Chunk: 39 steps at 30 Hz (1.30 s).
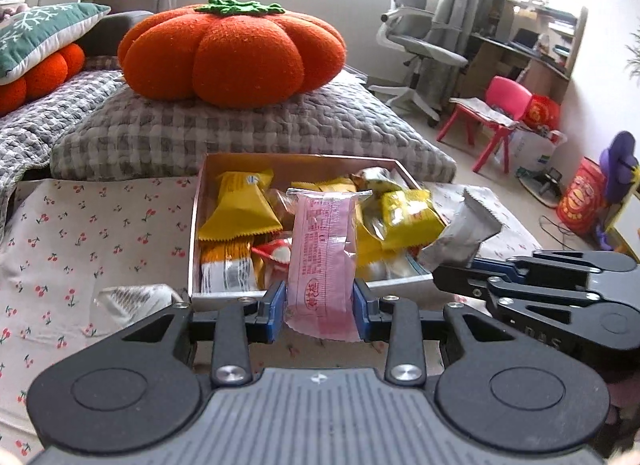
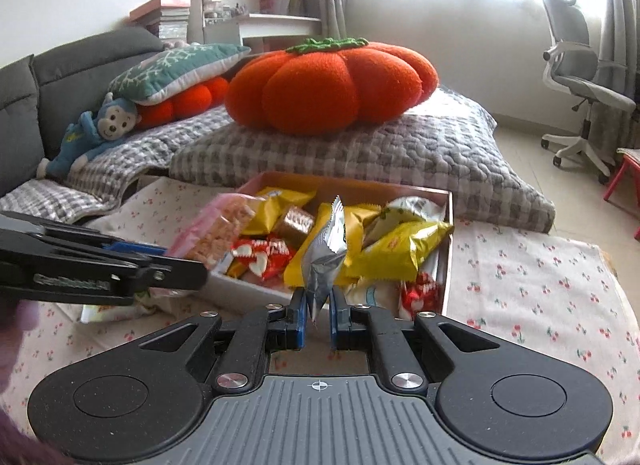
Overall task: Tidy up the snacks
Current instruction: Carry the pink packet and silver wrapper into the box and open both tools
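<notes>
Cherry-print cloth covers the surface under both grippers. Snack box sits just ahead of them, already heaped with yellow packets and red-white candies.

Left gripper: clamped on pink wafer pack, pack upright, its top leaning over the near box edge. Right gripper: pinched on the lower end of silver packet, packet standing up in front of the box's near edge.

One clear wrapper lies on the cloth left of left gripper, outside the box.

Step looks like carry-to-box, both loads not yet dropped. Next likely: push forward over the box, open jaws, find a gap since the box is crowded.
</notes>
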Tool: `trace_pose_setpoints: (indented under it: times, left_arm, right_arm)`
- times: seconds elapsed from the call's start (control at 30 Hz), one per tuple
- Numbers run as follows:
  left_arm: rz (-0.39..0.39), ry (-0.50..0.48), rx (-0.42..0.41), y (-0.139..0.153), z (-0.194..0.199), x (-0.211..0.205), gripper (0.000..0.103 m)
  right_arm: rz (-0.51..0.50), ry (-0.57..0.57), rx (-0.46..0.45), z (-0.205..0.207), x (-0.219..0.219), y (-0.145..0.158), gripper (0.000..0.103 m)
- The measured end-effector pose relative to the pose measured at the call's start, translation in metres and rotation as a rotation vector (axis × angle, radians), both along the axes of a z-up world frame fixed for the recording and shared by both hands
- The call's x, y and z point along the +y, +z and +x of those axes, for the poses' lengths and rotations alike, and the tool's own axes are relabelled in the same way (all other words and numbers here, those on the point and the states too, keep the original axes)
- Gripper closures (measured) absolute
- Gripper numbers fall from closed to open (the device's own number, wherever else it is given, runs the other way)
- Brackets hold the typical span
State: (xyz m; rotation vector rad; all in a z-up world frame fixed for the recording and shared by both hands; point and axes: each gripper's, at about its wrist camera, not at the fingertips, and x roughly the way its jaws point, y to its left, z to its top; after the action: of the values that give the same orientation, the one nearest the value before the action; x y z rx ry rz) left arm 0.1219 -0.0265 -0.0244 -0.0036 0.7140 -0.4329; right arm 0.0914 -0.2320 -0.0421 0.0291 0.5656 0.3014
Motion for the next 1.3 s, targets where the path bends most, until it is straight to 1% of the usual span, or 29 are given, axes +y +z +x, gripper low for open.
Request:
trace_pose_setpoints:
  times: [0.2, 0.4, 0.57, 0.77, 0.83, 0.87, 0.93, 1.07, 1.13, 1.2, 1.3]
  left_arm:
    - [-0.014, 0.071, -0.013, -0.006, 0.019, 0.004, 0.071]
    - [0.041, 0.113, -0.044, -0.012, 0.026, 0.011, 0.071]
    - [0.05, 0.115, -0.049, -0.015, 0.027, 0.012, 0.071]
    - [0.056, 0.075, -0.068, -0.015, 0.027, 0.006, 0.07]
    - [0.057, 0.062, -0.071, -0.016, 0.027, 0.005, 0.066]
    - [0.051, 0.057, -0.07, -0.017, 0.026, 0.006, 0.063]
    - [0.04, 0.052, -0.07, -0.017, 0.026, 0.007, 0.061]
    - [0.042, 0.051, -0.069, -0.016, 0.027, 0.006, 0.051]
    - [0.036, 0.048, -0.065, -0.015, 0.026, 0.007, 0.047]
    - [0.03, 0.043, -0.057, -0.014, 0.026, 0.007, 0.04]
    - [0.024, 0.035, -0.046, -0.013, 0.024, 0.008, 0.037]
  right_arm:
    - [0.017, 0.009, -0.006, 0.019, 0.0, 0.002, 0.094]
    - [0.02, 0.015, 0.008, 0.03, 0.0, -0.007, 0.094]
    - [0.035, 0.012, 0.025, 0.037, -0.001, -0.015, 0.094]
    - [0.032, 0.015, 0.04, 0.04, 0.0, -0.023, 0.093]
    - [0.029, 0.012, 0.04, 0.04, 0.0, -0.023, 0.093]
    - [0.029, 0.009, 0.04, 0.039, -0.001, -0.023, 0.09]
    - [0.033, 0.001, 0.034, 0.038, -0.002, -0.021, 0.085]
    - [0.042, 0.0, 0.041, 0.039, -0.004, -0.019, 0.085]
    - [0.043, -0.001, 0.043, 0.038, -0.005, -0.018, 0.082]
    - [0.038, -0.002, 0.046, 0.037, -0.004, -0.018, 0.081]
    - [0.038, 0.001, 0.052, 0.034, -0.004, -0.016, 0.075]
